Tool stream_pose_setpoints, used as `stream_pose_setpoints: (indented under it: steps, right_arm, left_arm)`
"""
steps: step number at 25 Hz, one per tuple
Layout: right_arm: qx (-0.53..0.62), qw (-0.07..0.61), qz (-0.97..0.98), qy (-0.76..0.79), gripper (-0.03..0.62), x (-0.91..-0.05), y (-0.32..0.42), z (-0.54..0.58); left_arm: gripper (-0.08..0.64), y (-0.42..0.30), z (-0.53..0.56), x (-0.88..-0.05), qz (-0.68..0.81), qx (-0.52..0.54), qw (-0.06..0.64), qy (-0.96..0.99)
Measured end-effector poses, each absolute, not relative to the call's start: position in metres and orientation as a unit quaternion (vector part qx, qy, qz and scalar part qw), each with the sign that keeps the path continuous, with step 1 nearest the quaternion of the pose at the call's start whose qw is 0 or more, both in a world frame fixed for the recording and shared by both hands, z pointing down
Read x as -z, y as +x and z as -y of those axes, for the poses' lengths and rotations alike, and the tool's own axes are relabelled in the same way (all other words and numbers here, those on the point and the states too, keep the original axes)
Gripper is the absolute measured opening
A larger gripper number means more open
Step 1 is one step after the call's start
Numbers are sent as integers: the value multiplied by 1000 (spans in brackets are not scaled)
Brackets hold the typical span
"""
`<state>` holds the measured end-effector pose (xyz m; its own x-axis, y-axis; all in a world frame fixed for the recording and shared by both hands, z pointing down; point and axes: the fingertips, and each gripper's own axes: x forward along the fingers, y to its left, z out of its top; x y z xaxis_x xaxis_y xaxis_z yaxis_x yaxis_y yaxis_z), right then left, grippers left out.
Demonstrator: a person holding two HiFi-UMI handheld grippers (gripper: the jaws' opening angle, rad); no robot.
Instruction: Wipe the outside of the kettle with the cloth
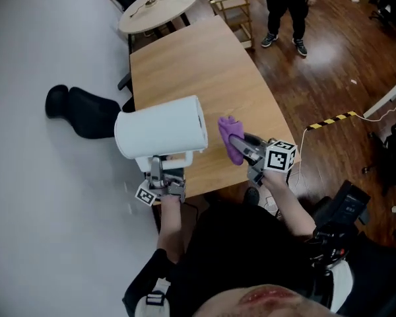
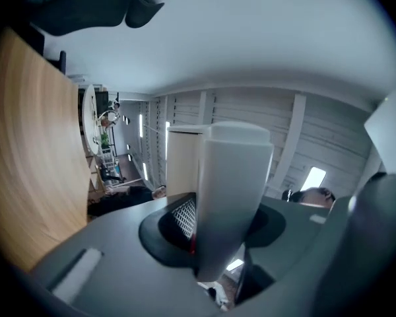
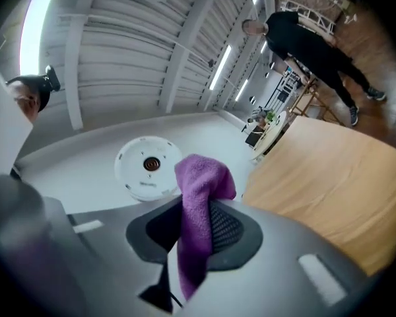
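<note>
Holding the white kettle (image 1: 162, 132) on its side at centre left of the head view, over the left edge of the wooden table (image 1: 204, 65): left gripper (image 1: 164, 172), below it. Left gripper view: jaws partly apart, clamped on the kettle's white handle (image 2: 231, 190), which fills the gap between the pads.

Right gripper (image 1: 243, 149) sits just right of the kettle, at centre frame. Its jaws are nearly together, pinching a purple cloth (image 1: 230, 137); the fold sticks out past the tips towards the kettle. Cloth near the kettle body; contact not resolvable.

Right gripper view: kettle's round underside (image 3: 148, 167) at centre left, behind the cloth.

Background: round table (image 1: 160, 5) upper left, person standing (image 1: 287, 5) top right.
</note>
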<state>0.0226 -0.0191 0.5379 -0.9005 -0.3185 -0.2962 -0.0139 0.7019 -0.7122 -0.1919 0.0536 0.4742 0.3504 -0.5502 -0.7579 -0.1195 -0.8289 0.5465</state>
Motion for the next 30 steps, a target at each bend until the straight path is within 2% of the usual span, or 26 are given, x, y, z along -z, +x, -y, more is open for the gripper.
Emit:
stream_pose_setpoints:
  steps: [3, 7, 11, 15, 16, 18, 21, 26, 30]
  right_arm:
    - [380, 211, -890, -135, 78, -547, 62, 28]
    - [443, 175, -865, -156, 77, -601, 54, 39]
    - [452, 160, -869, -121, 77, -599, 48, 38]
    - [602, 81, -754, -251, 77, -657, 64, -10]
    - [581, 87, -775, -233, 77, -650, 59, -10]
    - [468, 132, -863, -137, 77, -611, 42, 3]
    - [404, 155, -897, -90, 77, -581, 30, 12]
    - [436, 137, -882, -111, 77, -589, 24, 9]
    - [434, 132, -885, -106, 77, -597, 25, 9]
  left_arm:
    - [279, -203, -63, -518, 287, 470, 215, 807]
    - [281, -235, -66, -570, 364, 397, 232, 810]
    - [282, -239, -42, -633, 398, 354, 273, 801]
    - [282, -257, -40, -703, 456, 300, 321, 774]
    - [284, -271, -40, -719, 483, 285, 331, 759]
    - [284, -290, -27, -743, 519, 245, 338, 746]
    - [279, -291, 7, -732, 528, 148, 282, 787]
    - [270, -242, 39, -696, 447, -116, 64, 884]
    - [268, -225, 42, -709, 399, -202, 20, 894]
